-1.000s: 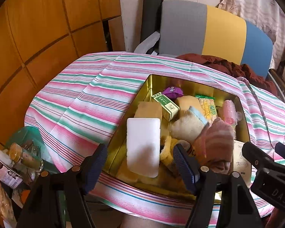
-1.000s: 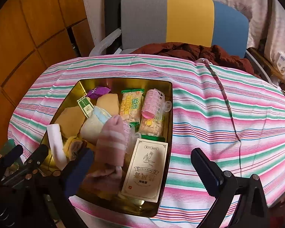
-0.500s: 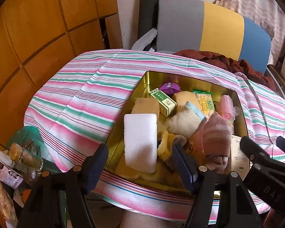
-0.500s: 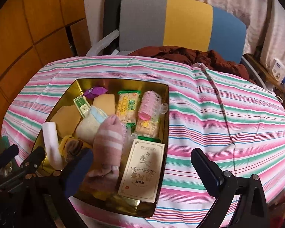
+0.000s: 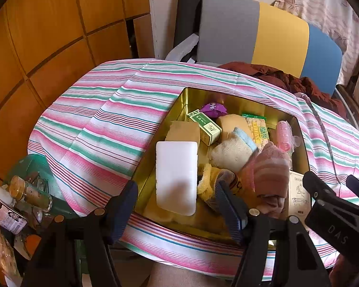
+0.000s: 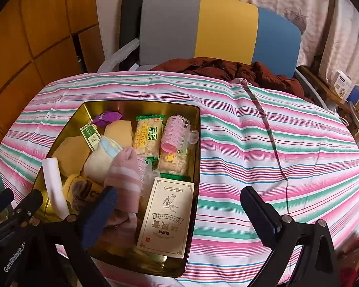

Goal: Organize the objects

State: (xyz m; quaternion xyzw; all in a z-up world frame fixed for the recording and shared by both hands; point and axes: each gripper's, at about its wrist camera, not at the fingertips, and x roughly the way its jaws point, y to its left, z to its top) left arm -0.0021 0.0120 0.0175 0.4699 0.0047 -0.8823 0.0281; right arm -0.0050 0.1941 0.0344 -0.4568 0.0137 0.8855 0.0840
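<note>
Looking down my left wrist camera, I see the left gripper [image 5: 177,205] with its jaws apart and just narrowing, nothing pinched, hanging over the near end of the gold tin [image 5: 179,102], above a white sponge [image 5: 176,177] and a yellow sock [image 5: 207,184]. Through the right wrist view, my right gripper [image 6: 179,212] gapes wide and empty over the tin's near right corner, a cream box [image 6: 166,217] between its fingers, a pink striped sock [image 6: 125,179] left of it.

A gold tin [image 6: 193,148] crammed with snack packets [image 6: 147,140], a pink hair roller [image 6: 174,131], socks [image 6: 125,179] and a cream card box [image 6: 166,217] sits on a counter draped in a striped cloth [image 6: 275,155]. The right gripper [image 6: 177,215] hovers wide open above its near edge.
</note>
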